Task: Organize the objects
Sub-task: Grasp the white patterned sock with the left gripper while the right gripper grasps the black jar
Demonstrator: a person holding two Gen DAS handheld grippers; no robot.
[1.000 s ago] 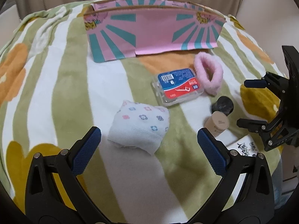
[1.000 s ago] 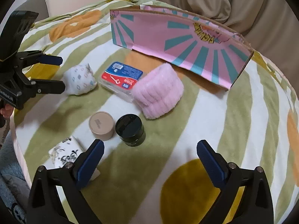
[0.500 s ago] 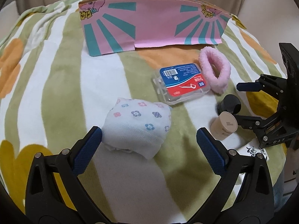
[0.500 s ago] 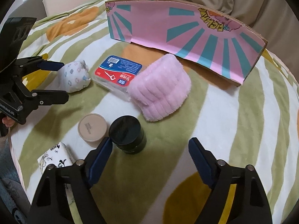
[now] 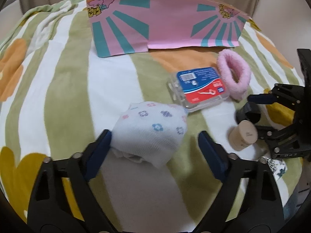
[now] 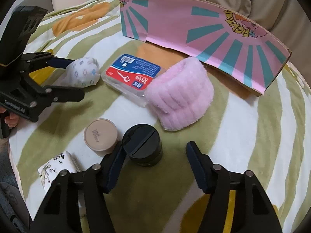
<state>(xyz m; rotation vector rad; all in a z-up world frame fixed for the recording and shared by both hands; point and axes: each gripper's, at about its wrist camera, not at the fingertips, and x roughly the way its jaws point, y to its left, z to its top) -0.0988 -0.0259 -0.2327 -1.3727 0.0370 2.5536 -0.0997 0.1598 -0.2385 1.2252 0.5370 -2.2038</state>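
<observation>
On the striped blanket (image 5: 64, 101), the left gripper (image 5: 153, 143) had just been narrowing its jaws around the rolled white sock (image 5: 149, 132); one pad touched it, the other stood clear. The right gripper (image 6: 155, 165) had just been narrowing around the black jar (image 6: 143, 145), not yet pinching. A tan jar (image 6: 101, 134) crowded beside it, with the floss box (image 6: 132, 75), pink headband (image 6: 180, 99) and pink box (image 6: 194, 38) beyond.

The right gripper (image 6: 155, 165) had just been closing around the black jar (image 6: 143, 147); its left pad touched the lid, the right stood apart. At ten o'clock, the left gripper (image 6: 75, 77) flanked the rolled socks (image 6: 84, 73).
</observation>
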